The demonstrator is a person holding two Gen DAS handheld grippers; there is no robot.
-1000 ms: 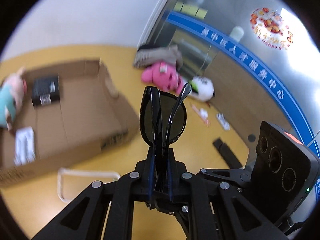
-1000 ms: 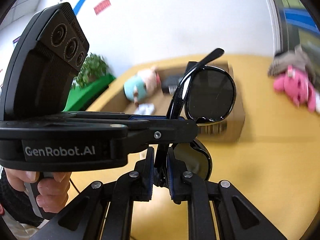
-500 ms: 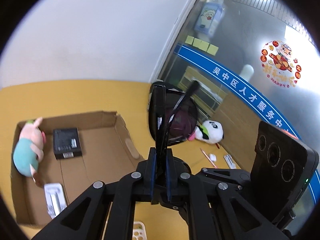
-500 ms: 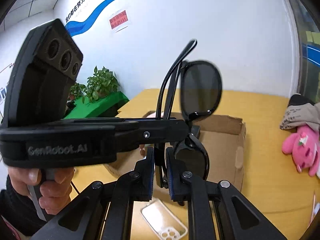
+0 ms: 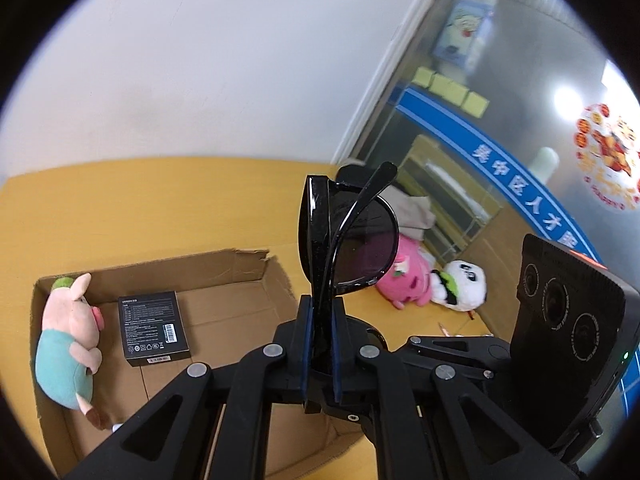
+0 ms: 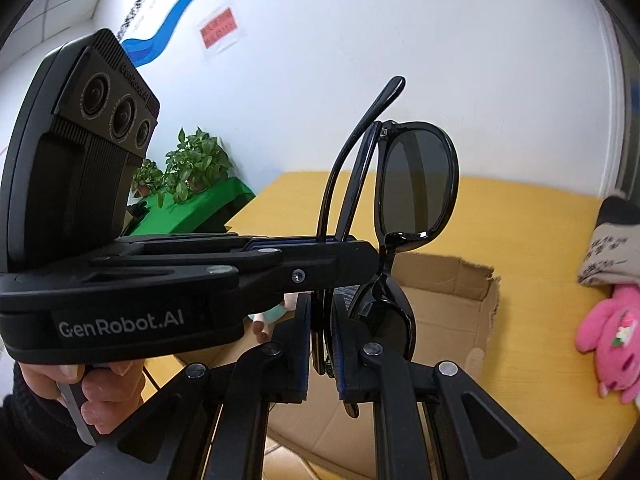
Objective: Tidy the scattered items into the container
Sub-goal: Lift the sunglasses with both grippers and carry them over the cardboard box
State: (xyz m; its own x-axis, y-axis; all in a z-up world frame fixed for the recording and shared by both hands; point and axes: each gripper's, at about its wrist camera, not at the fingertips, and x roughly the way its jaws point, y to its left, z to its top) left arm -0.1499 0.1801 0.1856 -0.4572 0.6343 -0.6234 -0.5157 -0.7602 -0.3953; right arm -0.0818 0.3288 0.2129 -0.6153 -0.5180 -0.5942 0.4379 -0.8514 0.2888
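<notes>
Black sunglasses (image 5: 352,240) are held in the air by both grippers at once, folded and upright. My left gripper (image 5: 320,312) is shut on their lower part. My right gripper (image 6: 322,320) is shut on them too, with the left gripper crossing in front of it from the left. The sunglasses also show in the right wrist view (image 6: 416,184). The open cardboard box (image 5: 224,280) lies below and to the left on the yellow floor. It holds a pig plush (image 5: 68,344) and a small black box (image 5: 152,328).
A pink plush (image 5: 404,280) and a panda plush (image 5: 464,284) lie on the floor to the right of the box, by a glass wall. Folded grey cloth (image 5: 412,212) lies behind them. Potted plants (image 6: 188,168) stand on a green stand at the left.
Both grippers have risen with the sunglasses and tilted upward, so the box now sits lower in both views. The grip on the sunglasses has not changed.
</notes>
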